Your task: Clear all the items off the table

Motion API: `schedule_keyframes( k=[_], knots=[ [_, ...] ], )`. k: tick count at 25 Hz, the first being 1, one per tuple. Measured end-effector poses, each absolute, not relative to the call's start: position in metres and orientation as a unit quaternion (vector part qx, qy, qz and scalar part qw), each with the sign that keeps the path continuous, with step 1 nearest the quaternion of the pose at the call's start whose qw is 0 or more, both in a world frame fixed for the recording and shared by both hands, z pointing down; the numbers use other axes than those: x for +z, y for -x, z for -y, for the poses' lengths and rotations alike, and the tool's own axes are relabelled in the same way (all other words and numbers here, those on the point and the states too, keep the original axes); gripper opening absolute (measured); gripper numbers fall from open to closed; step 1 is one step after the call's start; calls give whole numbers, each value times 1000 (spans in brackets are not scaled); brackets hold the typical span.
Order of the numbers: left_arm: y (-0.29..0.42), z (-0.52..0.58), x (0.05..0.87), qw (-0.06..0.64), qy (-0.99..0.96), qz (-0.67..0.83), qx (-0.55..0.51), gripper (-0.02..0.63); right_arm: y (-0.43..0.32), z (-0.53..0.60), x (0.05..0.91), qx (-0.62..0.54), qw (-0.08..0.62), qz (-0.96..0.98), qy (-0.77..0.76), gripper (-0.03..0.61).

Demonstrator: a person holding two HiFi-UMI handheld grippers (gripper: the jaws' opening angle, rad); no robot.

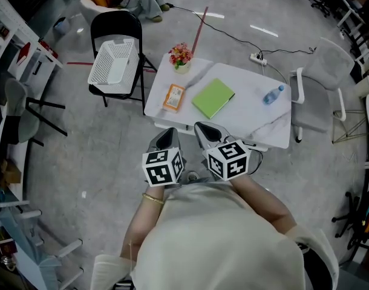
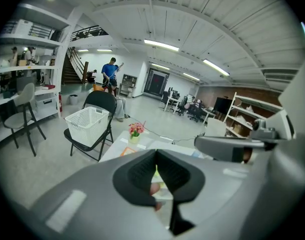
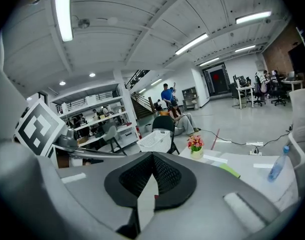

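Left gripper (image 1: 166, 139) and right gripper (image 1: 207, 132) are hovering at the near edge of the table (image 1: 245, 110), jaws pressed together and gripping nothing. Approach step, I judge. Orange packet (image 1: 173, 97), green notebook (image 1: 213, 98), bottle (image 1: 273, 94) and flower pot (image 1: 181, 57) are lying beyond. Next move is calling for opening jaws over the packet.

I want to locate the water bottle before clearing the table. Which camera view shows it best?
The head view: the water bottle shows whole on the table, near its right edge. The right gripper view shows it small and warped at the picture's edge. In the left gripper view I cannot find it.
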State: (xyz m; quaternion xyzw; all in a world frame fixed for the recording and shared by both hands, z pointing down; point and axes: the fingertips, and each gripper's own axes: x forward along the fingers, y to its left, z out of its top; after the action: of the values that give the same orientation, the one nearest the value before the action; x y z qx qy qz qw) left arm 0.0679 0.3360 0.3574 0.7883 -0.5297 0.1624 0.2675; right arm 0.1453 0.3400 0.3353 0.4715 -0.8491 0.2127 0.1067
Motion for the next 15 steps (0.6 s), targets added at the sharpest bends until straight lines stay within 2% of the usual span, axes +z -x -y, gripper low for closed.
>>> schedule_keyframes(
  k=[15],
  knots=[
    [-65,-305,369,280,-780,532,174,11,-151,-310,347,241,96,841,-476,-3]
  ],
)
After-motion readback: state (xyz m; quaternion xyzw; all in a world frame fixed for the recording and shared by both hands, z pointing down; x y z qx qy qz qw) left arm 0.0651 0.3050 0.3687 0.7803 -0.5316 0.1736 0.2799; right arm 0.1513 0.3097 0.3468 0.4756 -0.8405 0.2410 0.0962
